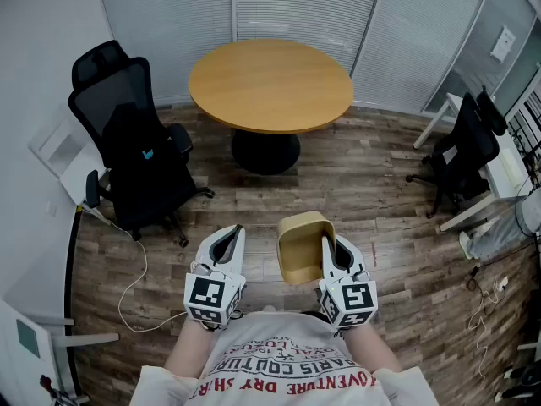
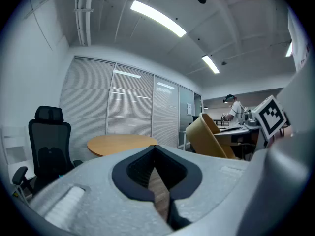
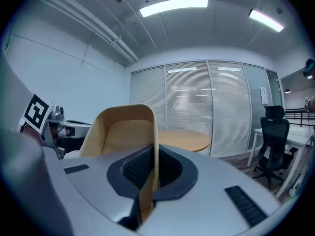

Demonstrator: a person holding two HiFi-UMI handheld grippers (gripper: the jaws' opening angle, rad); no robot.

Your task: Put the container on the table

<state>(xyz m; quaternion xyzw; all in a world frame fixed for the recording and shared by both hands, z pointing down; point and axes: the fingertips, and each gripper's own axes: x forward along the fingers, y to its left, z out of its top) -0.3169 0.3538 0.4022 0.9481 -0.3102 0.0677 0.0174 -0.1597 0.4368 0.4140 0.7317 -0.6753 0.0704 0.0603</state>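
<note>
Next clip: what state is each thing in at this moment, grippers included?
Container: empty, off the table, held by one wall.
Right gripper: shut on the container's wall.
Left gripper: shut, holding nothing.
Round table: top bare.
Black office chair: upright, unoccupied.

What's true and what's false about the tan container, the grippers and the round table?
The right hand-held gripper is shut on the container's wall. True.
The container sits on the round table. False: it is held above the floor, short of the table.
The left hand-held gripper holds nothing. True.
The black chair stands on the table. False: it stands on the floor beside it.
</note>
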